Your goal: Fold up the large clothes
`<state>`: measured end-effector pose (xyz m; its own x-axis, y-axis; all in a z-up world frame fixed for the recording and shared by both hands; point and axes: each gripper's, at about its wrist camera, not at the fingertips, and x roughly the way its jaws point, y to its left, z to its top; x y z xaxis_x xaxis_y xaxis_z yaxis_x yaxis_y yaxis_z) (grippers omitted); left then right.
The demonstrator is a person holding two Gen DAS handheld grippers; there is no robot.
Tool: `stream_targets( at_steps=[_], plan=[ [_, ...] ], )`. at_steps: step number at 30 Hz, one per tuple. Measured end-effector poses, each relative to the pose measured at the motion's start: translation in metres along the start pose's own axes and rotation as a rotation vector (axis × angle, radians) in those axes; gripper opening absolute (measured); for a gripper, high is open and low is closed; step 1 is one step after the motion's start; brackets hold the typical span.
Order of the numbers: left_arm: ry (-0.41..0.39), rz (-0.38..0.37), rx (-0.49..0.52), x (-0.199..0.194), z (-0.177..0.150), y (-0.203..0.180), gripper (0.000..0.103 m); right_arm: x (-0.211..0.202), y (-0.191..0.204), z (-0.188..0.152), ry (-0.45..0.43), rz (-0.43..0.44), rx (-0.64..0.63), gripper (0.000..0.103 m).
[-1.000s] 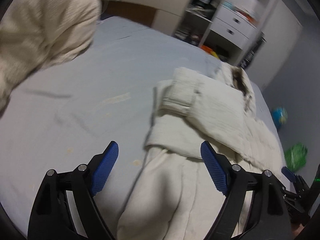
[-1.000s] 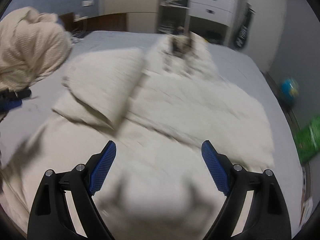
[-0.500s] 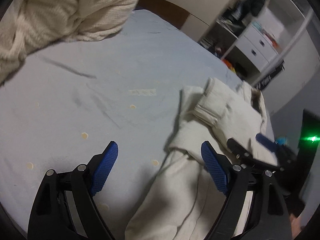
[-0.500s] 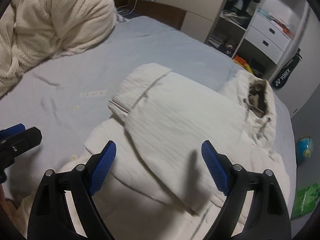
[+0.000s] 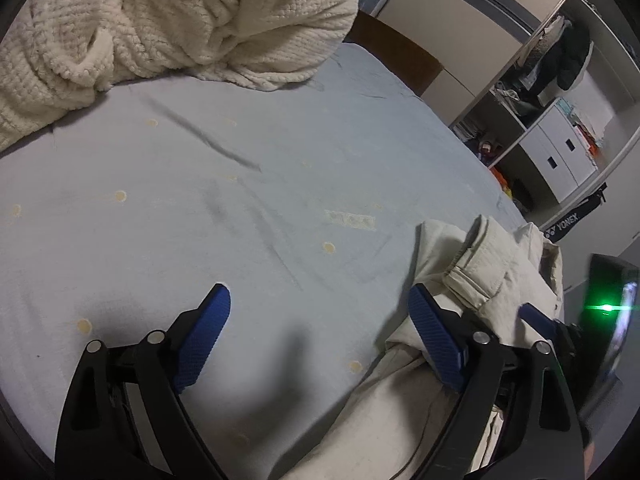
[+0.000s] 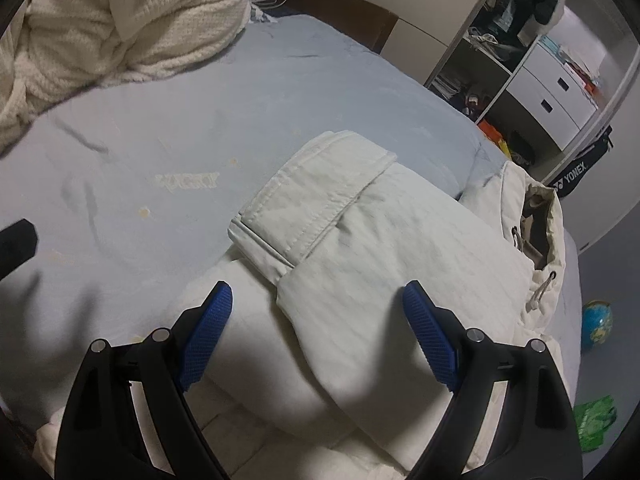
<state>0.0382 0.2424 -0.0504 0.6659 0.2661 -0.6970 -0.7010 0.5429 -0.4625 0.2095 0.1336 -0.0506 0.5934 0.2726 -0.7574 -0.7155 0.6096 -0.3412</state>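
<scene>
A cream padded jacket (image 6: 420, 248) with a hood (image 6: 540, 216) lies on the light-blue bed sheet (image 6: 200, 120). One sleeve is folded across its body, cuff (image 6: 320, 200) toward the far left. My right gripper (image 6: 318, 292) hovers open just above that sleeve, with nothing pinched. My left gripper (image 5: 318, 300) is over bare sheet (image 5: 240, 200) at the jacket's (image 5: 480, 264) left edge. Its jaws are opening and only sheet shows between them; the right finger (image 5: 436, 336) overlaps the jacket's edge. A blue fingertip of the right gripper (image 5: 536, 320) shows at the right of the left wrist view.
A bunched cream knitted blanket (image 5: 180, 28) fills the bed's far left corner. Beyond the bed stand a brown headboard (image 5: 396, 60) and an open wardrobe with white drawers (image 5: 560, 152). A globe (image 6: 596, 322) and a green bag (image 6: 592, 420) lie on the floor at the right.
Both views rolled. My right gripper swept left across the jacket to the folded sleeve. My left gripper shifted left, off the jacket and over bare sheet, its jaws slightly wider.
</scene>
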Motion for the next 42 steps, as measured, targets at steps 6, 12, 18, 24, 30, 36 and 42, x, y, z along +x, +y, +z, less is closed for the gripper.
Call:
stream_targets(
  at_steps=[6,12,18,24,30,36,42],
  plan=[
    [0.014,-0.006,-0.006,0.003,-0.001,0.0,0.088,0.017,-0.004,-0.001,0.037,-0.01,0.029,0.082],
    [0.027,-0.008,0.022,0.007,-0.001,-0.006,0.089,0.014,-0.029,-0.003,0.045,0.037,0.119,0.036],
    [0.028,-0.019,0.042,0.008,-0.002,-0.01,0.089,-0.007,-0.055,-0.005,0.015,0.065,0.188,0.023],
    [0.019,-0.017,0.061,0.006,-0.002,-0.012,0.092,-0.038,-0.108,-0.02,-0.044,0.072,0.346,0.022],
    [0.014,-0.014,0.083,0.005,-0.003,-0.016,0.094,-0.067,-0.168,-0.059,-0.099,0.052,0.514,0.022],
    [0.011,-0.009,0.098,0.004,-0.004,-0.018,0.094,-0.079,-0.213,-0.108,-0.119,0.082,0.72,0.022],
    [0.015,-0.004,0.115,0.005,-0.005,-0.021,0.094,-0.076,-0.25,-0.174,-0.108,0.148,0.977,0.022]
  ],
)
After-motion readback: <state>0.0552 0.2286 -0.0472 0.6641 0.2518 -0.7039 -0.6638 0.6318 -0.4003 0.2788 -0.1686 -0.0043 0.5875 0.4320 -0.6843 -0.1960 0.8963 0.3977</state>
